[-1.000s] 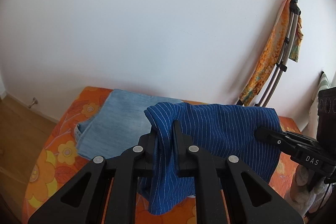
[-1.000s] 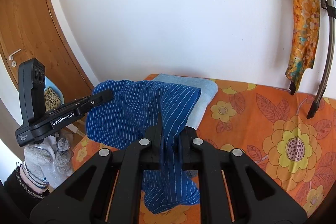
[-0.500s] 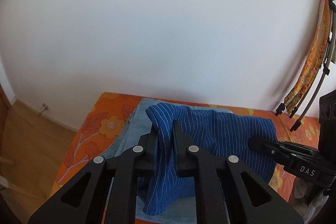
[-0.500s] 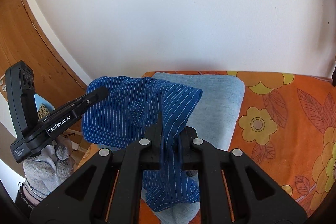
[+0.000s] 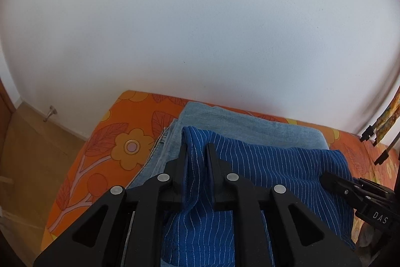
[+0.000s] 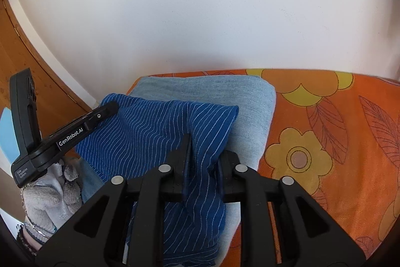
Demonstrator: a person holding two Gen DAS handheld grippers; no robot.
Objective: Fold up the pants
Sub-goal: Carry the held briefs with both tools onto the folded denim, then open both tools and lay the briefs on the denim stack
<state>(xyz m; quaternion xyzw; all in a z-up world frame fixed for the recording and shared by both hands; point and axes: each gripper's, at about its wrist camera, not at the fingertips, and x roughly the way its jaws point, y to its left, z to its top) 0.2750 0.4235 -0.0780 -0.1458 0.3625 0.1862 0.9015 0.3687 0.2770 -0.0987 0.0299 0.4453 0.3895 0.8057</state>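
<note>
The folded blue pinstriped pants (image 5: 270, 167) hang between my two grippers, over a folded light blue denim garment (image 5: 240, 121) on the bed. My left gripper (image 5: 196, 149) is shut on the pants' left corner. My right gripper (image 6: 203, 144) is shut on the pants' right corner (image 6: 210, 121). In the right wrist view the left gripper (image 6: 110, 108) holds the far left edge of the pants, with the denim (image 6: 205, 89) behind. In the left wrist view the right gripper (image 5: 325, 177) shows at the right.
The bed carries an orange flowered cover (image 6: 325, 142), also in the left wrist view (image 5: 105, 154). A white wall stands close behind. A wooden door (image 6: 15, 61) and wooden floor (image 5: 30, 142) lie to the left. A gloved hand (image 6: 50, 192) holds the left gripper.
Both grippers moved forward and left with the pants, bringing them over the folded denim and closer to the wall. The leaning rack with the orange cloth slid out of view to the right.
</note>
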